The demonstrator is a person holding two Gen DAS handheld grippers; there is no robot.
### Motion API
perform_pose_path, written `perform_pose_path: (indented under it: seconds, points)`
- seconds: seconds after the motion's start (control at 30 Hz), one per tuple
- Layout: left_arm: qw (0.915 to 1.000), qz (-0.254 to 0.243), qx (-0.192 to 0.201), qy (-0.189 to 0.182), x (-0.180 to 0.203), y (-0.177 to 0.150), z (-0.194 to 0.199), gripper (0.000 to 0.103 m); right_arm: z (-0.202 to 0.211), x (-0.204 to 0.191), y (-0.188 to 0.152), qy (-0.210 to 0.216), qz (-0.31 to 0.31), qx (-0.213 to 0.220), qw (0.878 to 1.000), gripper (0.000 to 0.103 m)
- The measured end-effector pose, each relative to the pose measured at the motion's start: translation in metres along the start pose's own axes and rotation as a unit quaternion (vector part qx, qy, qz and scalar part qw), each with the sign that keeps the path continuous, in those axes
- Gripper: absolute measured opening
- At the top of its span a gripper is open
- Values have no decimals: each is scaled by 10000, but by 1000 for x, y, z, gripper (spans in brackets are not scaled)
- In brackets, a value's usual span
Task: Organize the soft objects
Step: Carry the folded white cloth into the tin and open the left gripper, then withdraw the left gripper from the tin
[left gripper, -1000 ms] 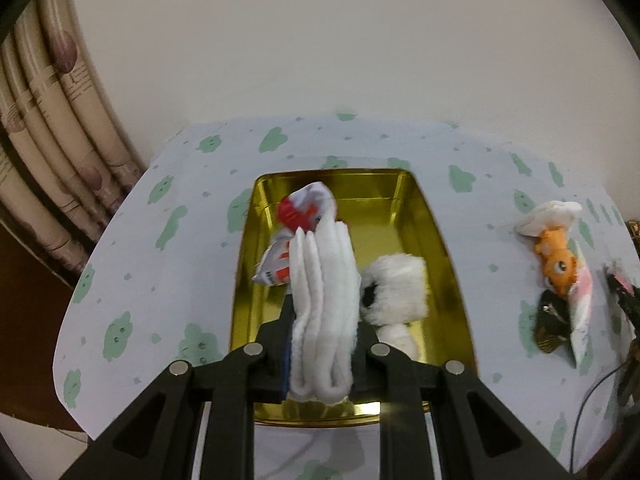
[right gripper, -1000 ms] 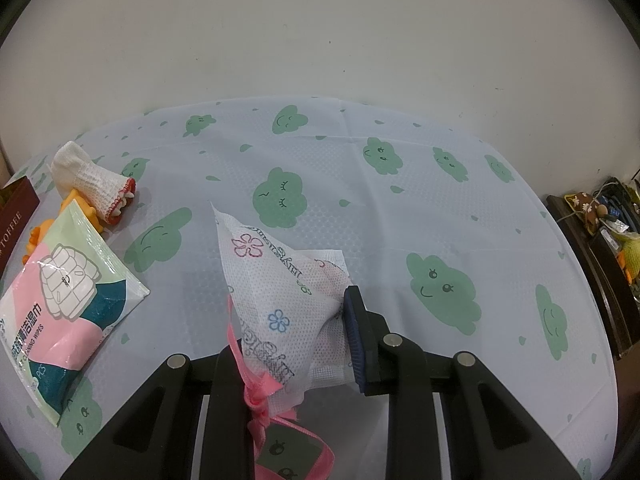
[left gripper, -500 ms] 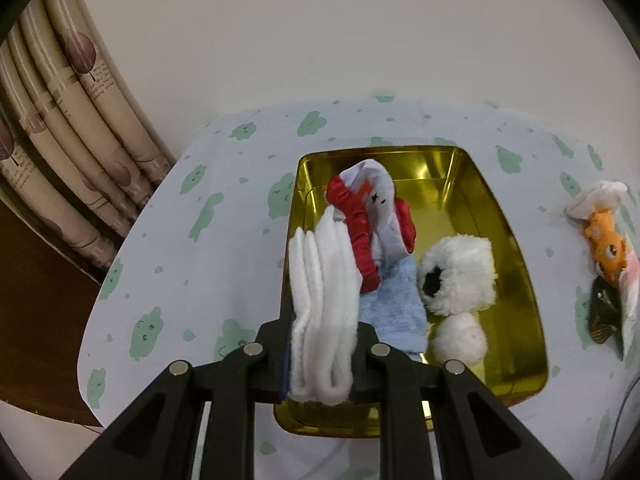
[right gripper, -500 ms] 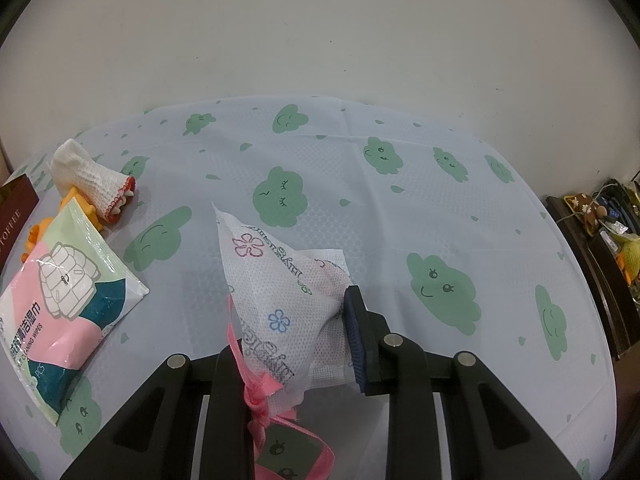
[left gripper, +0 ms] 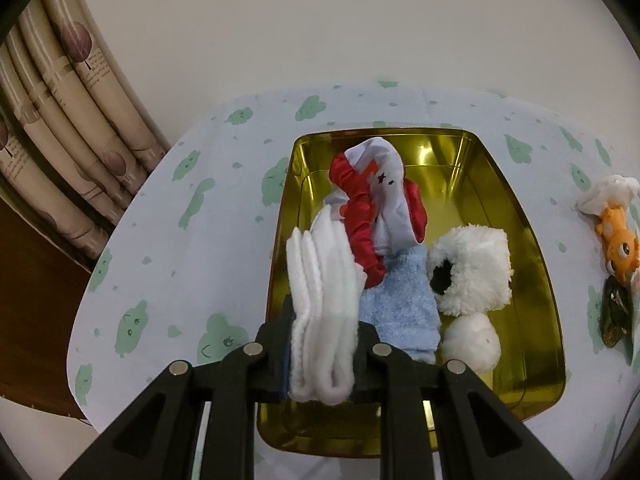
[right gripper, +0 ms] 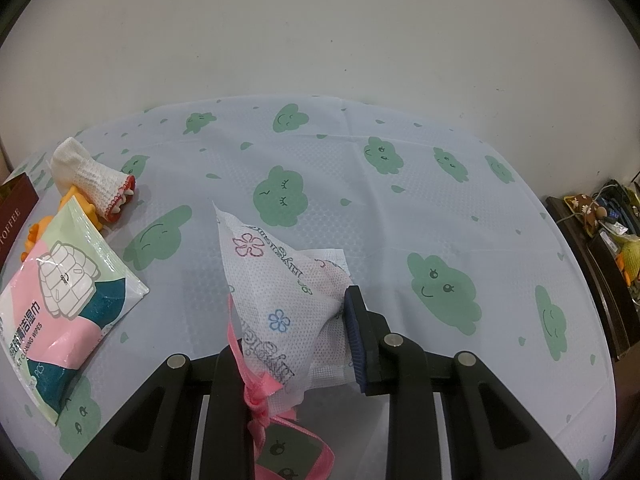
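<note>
In the left wrist view my left gripper [left gripper: 322, 344] is shut on a folded white fleece cloth [left gripper: 322, 292], held upright over the left side of a gold tin tray [left gripper: 520, 216]. Inside the tray lie a red scrunchie [left gripper: 356, 208] wound around a white sock [left gripper: 390, 184], a light blue towel [left gripper: 400, 312], a fluffy white roll [left gripper: 472, 272] and a white puff [left gripper: 472, 344]. In the right wrist view my right gripper [right gripper: 292, 320] is shut on a white mesh pouch [right gripper: 280, 276] printed with flowers and tied with a pink ribbon [right gripper: 260, 392], just above the tablecloth.
A wet-wipes packet [right gripper: 64, 292], a white mesh glove [right gripper: 96, 184] over an orange toy [right gripper: 40, 232] and a brown box [right gripper: 14, 208] lie left of the pouch. The orange toy [left gripper: 618, 236] sits right of the tray. Curtains [left gripper: 60, 120] hang left, a cluttered shelf [right gripper: 608, 236] right.
The left gripper with the white cloth has sunk closer to the tray and shifted toward its left side, so more of the tray's contents show. The right gripper and pouch have kept still.
</note>
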State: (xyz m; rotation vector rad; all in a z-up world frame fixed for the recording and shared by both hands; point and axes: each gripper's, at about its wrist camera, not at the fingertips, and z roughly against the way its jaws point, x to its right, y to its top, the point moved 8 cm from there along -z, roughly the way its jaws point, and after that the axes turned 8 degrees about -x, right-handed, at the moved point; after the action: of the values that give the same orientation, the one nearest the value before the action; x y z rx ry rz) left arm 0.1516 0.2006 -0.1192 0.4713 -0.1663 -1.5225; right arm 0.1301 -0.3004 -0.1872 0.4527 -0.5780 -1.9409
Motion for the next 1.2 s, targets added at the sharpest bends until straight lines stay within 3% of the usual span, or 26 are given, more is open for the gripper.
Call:
perform_pose_path:
  seconds: [0.17, 0.23, 0.47, 0.77, 1.0, 1.2]
  points:
    - [10000, 40, -18, -33, -3, 1, -1, 22, 0, -1, 0, -6, 5, -6, 10000, 25]
    - [10000, 38, -50, -17, -5, 1, -1, 28, 0, -1, 0, -8, 6, -6, 10000, 25]
    - [9994, 126, -125, -291, -7, -2, 6, 34, 0, 0, -3, -38, 35, -13, 10000, 25]
    - [9993, 52, 267, -238, -9, 3, 37, 35, -2, -2, -2, -42, 39, -21, 10000, 25]
    - [9981, 173, 508, -301, -16, 0, 54, 36, -2, -2, -2, -37, 39, -15, 10000, 25]
    - [9966, 411, 703, -136, -29, -12, 57, 36, 2, -1, -2, 157, 30, 88, 9998, 24]
